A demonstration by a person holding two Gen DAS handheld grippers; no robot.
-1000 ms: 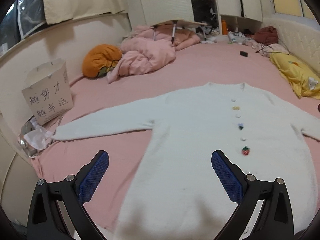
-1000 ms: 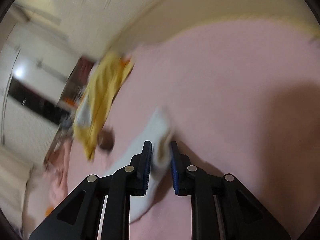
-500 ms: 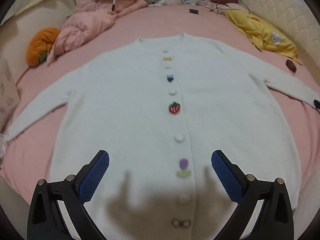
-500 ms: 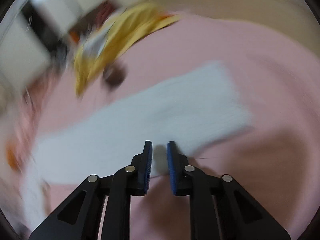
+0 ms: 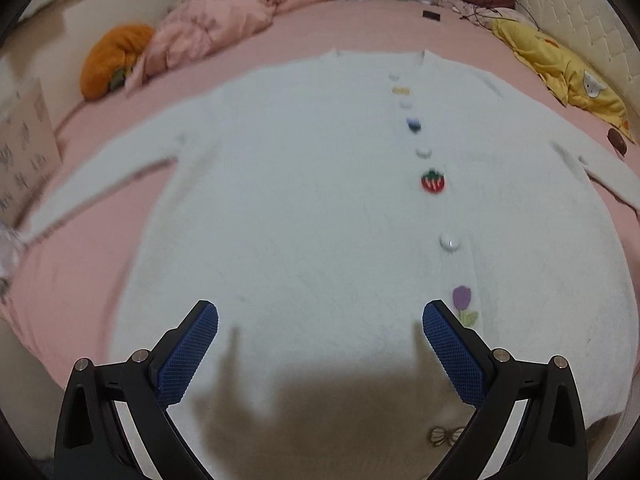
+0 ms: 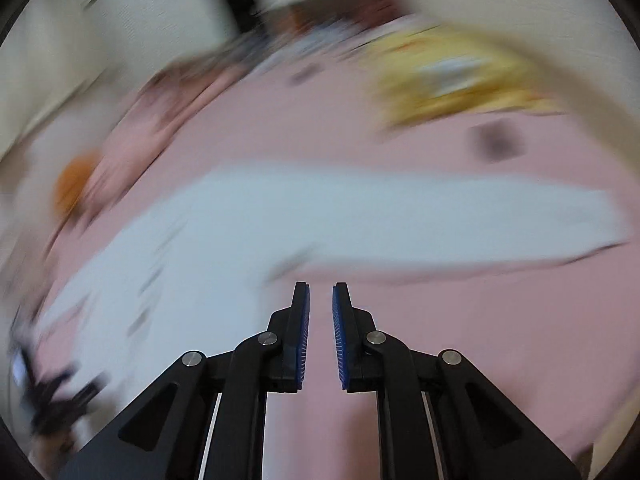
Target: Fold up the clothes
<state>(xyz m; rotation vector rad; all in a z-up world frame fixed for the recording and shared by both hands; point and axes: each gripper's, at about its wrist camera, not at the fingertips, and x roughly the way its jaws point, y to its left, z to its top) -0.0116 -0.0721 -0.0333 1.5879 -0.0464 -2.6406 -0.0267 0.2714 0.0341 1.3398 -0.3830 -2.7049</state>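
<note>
A white fluffy cardigan (image 5: 304,200) lies spread flat, front up, on the pink bed sheet (image 5: 280,44), both sleeves stretched out. A strawberry button (image 5: 433,181) and a tulip button (image 5: 462,298) sit in its row of buttons. My left gripper (image 5: 320,312) hangs wide open over the cardigan's lower part and casts a shadow on the hem; nothing is between its pads. In the blurred right wrist view the cardigan's sleeve (image 6: 360,220) lies on the sheet just beyond my right gripper (image 6: 321,292), whose jaws are opening with a narrow gap and nothing in it.
An orange cushion (image 5: 114,58) and a crumpled pink quilt (image 5: 208,28) lie at the far left. A yellow blanket (image 5: 568,76) and a small brown object (image 5: 617,141) lie at the right by the padded headboard. A lettered paper bag (image 5: 24,152) stands at the bed's left edge.
My left gripper sank and tipped down over the cardigan's lower front. My right gripper let go of the sleeve cuff and swung back; the sleeve now lies flat beyond it.
</note>
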